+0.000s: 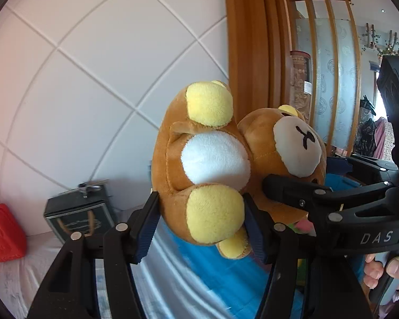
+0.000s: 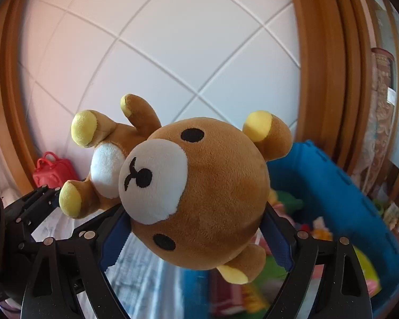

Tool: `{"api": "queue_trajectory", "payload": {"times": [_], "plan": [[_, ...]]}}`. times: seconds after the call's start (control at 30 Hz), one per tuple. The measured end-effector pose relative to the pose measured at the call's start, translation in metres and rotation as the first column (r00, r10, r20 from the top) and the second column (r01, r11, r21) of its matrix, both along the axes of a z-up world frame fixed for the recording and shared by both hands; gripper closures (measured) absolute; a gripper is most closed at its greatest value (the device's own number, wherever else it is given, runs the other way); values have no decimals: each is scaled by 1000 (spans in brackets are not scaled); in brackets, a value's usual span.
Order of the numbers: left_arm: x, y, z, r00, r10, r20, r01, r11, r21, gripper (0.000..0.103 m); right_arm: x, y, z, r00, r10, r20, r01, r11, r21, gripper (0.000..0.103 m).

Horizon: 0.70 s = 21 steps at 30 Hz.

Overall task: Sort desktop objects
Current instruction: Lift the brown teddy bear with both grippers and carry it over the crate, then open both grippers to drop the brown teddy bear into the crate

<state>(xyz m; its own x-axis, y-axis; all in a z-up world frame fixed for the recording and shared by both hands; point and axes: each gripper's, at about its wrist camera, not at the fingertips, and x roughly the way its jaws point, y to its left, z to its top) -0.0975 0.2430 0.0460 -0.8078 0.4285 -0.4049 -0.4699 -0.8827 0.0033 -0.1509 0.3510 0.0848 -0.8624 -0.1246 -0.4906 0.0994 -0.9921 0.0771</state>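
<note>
Brown plush bear with yellow paws, white belly: held in air before white tiled wall, above blue bin of toys. Left tongs clamped on lower body; right tongs clamped on head. Red bag far left.
</note>
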Motion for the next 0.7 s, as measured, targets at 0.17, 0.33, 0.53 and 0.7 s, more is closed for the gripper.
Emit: {"api": "queue_trajectory", "payload": {"times": [0.17,0.33,0.53,0.7], "plan": [[-11,103,-17,994,-21,109,24,999,-33,44,-9,95,-14,997,-23,79,24,1000,-13,12],[-9,174,-32,984,20,176,4,991,-136,43,-20,166,-42,979,-61,196,72,996,-51,11],[3,201,-36,979,81,187,-43,979,-200,43,-6,213,-61,968,-75,240,95,993,-72,5],[24,182,-25,979,128,159,-98,978,-183,41,11,223,-64,972,-68,226,89,993,-81,0]]}}
